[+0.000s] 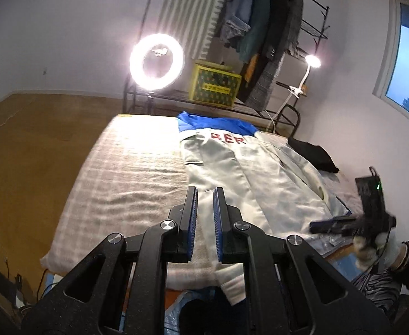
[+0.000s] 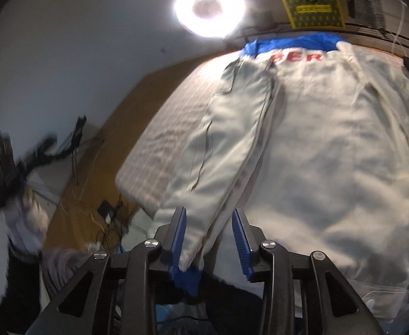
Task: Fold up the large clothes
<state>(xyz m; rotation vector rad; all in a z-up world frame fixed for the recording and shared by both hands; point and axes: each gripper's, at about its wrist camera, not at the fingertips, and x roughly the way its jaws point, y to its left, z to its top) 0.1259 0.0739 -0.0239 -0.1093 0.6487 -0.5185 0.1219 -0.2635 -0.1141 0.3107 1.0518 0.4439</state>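
Lying flat on the bed point(image 1: 126, 173), the white jacket point(image 1: 232, 173) is showing its folded sleeve point(image 2: 226, 139) only clearly in the right view. The left hand-held gripper point(image 1: 205, 192) is hovering nearly clenched and empty; the right hand-held gripper point(image 2: 208, 217) is standing released, the sleeve's cuff point(image 2: 189, 275) hanging loose between its fingers.

Pale grey jacket point(image 2: 330, 145) with blue collar band and red lettering, on a beige checked bed cover point(image 1: 126, 184). Yellow box point(image 1: 214, 85) patterned green; claw pads point(image 2: 178, 237) blue.

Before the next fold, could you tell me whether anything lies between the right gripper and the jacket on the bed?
Nothing visible does. The right gripper hangs open right over the jacket, whose folded sleeve runs up between its jaws. The black garment lies off to the jacket's far side, not between them.
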